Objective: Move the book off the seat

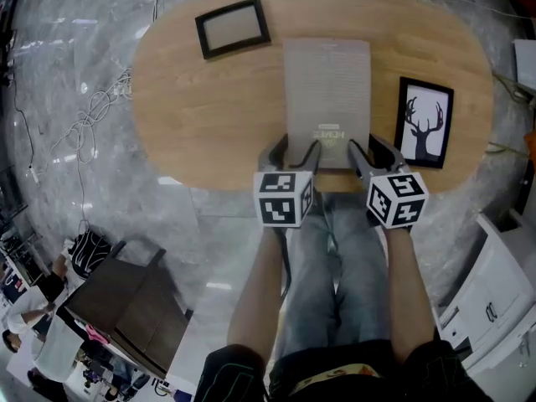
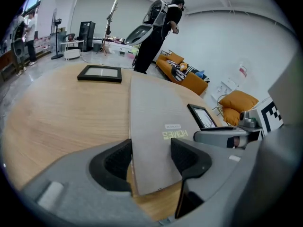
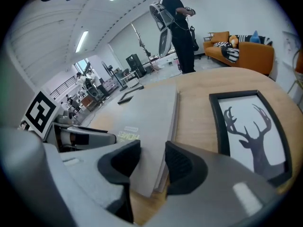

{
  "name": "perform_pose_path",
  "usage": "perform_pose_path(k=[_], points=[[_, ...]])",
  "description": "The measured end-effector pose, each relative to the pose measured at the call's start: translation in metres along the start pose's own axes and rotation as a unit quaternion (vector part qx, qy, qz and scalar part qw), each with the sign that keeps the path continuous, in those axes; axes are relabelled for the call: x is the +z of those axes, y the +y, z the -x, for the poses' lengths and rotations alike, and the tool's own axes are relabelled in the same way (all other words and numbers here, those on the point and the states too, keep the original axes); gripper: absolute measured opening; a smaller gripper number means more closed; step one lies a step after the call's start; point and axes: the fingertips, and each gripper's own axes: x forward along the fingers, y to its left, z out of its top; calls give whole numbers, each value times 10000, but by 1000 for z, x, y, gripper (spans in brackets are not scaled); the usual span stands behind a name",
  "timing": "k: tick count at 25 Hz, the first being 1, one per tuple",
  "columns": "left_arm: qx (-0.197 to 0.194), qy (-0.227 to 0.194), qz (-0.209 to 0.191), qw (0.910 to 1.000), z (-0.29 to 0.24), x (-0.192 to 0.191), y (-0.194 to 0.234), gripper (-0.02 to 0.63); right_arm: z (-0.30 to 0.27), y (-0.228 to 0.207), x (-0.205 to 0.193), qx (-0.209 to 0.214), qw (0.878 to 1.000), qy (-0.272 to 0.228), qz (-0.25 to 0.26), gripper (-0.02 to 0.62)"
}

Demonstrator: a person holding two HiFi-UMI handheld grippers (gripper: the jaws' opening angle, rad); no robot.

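**Item: book** (image 1: 327,90). Grey cover, pale lettering near the lower edge. It lies flat on the oval wooden surface (image 1: 209,115), at centre frame in the head view. Its near edge sits close to the surface's lower rim.

**Neighbours on the surface.** A black frame with a blank panel (image 1: 233,26) lies at upper left, apart from the book. A black-framed deer picture (image 1: 424,121) lies just beside the book's right edge.

**Off the surface.** A dark chair (image 1: 126,300) stands on the floor at lower left, well apart from the book.

**Left claw** (image 1: 291,151). Jaws stand wide apart, astride the book's near left corner. One pad is outside the side edge and the other is over the cover. No pinch on the book shows, and nothing is held.

**Right claw** (image 1: 374,151). It mirrors the left at the near right corner. Jaws are wide, the page edge runs up between the pads, and no grip shows.

**Step in hand (judged).** If the chair is the seat meant, the book is already off it. This then reads as the set-down, with both claws let go.

**Next move (judged).**
- Both claws should back straight out toward the lower frame.
- They should lift slightly so no pad drags a corner or nudges the book into the deer picture.
- If the wooden surface is the seat instead, both claws must close on the corners first.
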Motion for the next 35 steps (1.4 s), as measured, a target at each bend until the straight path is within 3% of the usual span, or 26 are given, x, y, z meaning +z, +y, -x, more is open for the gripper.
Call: perform_pose_path(k=[4, 7, 10, 13, 16, 18, 25, 35], points=[[8, 18, 33, 10000, -9, 11, 0, 275, -6, -9, 11, 41, 9999, 106, 14, 164], [219, -47, 22, 9997, -5, 18, 1, 273, -3, -15, 18, -129, 9990, 249, 348, 183], [377, -239, 78, 9990, 11, 30, -1, 254, 8, -16, 38, -214, 9986, 95, 470, 183], [385, -477, 94, 9981, 29, 49, -7, 188, 20, -3, 65, -68, 9985, -217, 493, 131], [405, -815, 273, 9955, 57, 74, -9, 63, 39, 18, 94, -23, 9971, -514, 561, 19], [374, -1059, 339, 9931, 75, 98, -11, 11, 51, 34, 117, 51, 9957, -742, 554, 5], [-80, -1708, -39, 9853, 153, 182, -25, 11, 106, 103, 188, 287, 9863, -1546, 509, 3], [336, -2630, -718, 9615, 275, 267, -18, 11, 180, 166, 274, -211, 9642, -2534, 748, 3]])
